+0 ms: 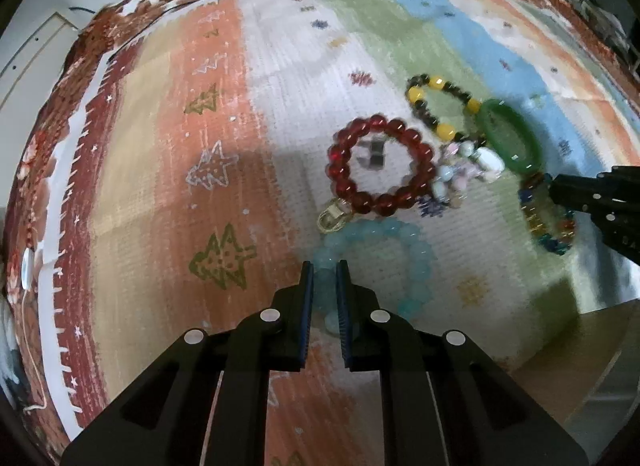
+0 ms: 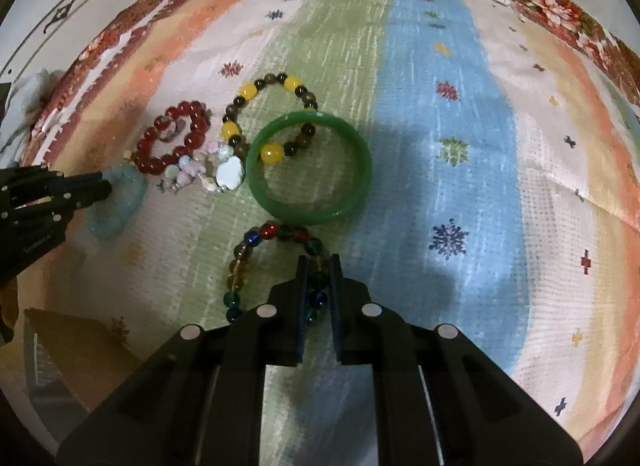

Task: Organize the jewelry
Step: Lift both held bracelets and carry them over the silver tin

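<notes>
Several bracelets lie on a striped cloth [image 1: 280,85]. My left gripper [image 1: 325,272] is shut on the pale blue bead bracelet [image 1: 416,262], its left side pinched between the pads. My right gripper [image 2: 319,266] is shut on the multicoloured bead bracelet [image 2: 244,254], gripping its right side. Beyond them lie a dark red bead bracelet [image 1: 380,163], a yellow-and-brown bead bracelet [image 1: 440,105], a green bangle [image 2: 308,169] and a pale pearl-and-shell piece [image 2: 216,173]. In the right wrist view the left gripper [image 2: 106,187] shows at the left edge on the pale blue bracelet [image 2: 120,205].
A small yellowish clasp [image 1: 330,217] lies below the red bracelet. A brown box [image 2: 80,342] stands at the cloth's near edge between the two grippers. The floral border [image 1: 80,113] of the cloth runs along the left and far sides.
</notes>
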Motion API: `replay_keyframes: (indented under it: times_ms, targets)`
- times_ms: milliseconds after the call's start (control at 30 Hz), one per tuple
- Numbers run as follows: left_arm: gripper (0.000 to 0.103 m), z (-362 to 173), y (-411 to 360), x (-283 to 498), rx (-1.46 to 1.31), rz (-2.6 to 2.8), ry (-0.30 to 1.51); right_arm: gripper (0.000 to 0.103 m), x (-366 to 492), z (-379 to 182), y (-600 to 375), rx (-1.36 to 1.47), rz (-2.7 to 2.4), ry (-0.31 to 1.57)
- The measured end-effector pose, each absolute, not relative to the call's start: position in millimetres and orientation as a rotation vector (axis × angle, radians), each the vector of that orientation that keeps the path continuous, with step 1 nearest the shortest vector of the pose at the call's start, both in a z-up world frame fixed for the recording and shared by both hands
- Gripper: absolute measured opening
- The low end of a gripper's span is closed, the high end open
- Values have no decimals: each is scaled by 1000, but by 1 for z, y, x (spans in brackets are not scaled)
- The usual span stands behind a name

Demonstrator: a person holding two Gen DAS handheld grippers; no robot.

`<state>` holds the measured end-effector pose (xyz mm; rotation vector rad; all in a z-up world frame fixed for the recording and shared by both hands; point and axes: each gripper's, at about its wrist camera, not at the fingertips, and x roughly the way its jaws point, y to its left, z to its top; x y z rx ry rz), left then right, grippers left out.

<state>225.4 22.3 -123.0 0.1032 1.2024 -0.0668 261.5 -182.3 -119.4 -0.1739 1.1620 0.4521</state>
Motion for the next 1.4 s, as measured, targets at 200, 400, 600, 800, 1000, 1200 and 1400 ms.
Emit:
replay_keyframes:
  times_ms: [200,400,600,800,1000,1200,1400]
  targets:
    - [11,-99,15,219,89,-86,1140,11,251,-85,-181,-146,476,1092]
    - [11,-78,9,209,74,-87,1089,11,235,-59,-177,-151,498,1033]
    - [11,-61,8,201,51,-70,1039,11,222,-45,-180,-150,509,1000]
    - [11,-46,9,192,34,-61,1001,11,209,-29,-184,-123,515,966]
    - [11,-30,9,179,18,-58,959,11,197,-15,-187,-112,524,935]
    - [11,-11,7,163,4,-65,913,11,178,2,-186,-109,526,884]
    - [11,1,4,140,-14,-88,879,11,158,14,-187,-102,549,853]
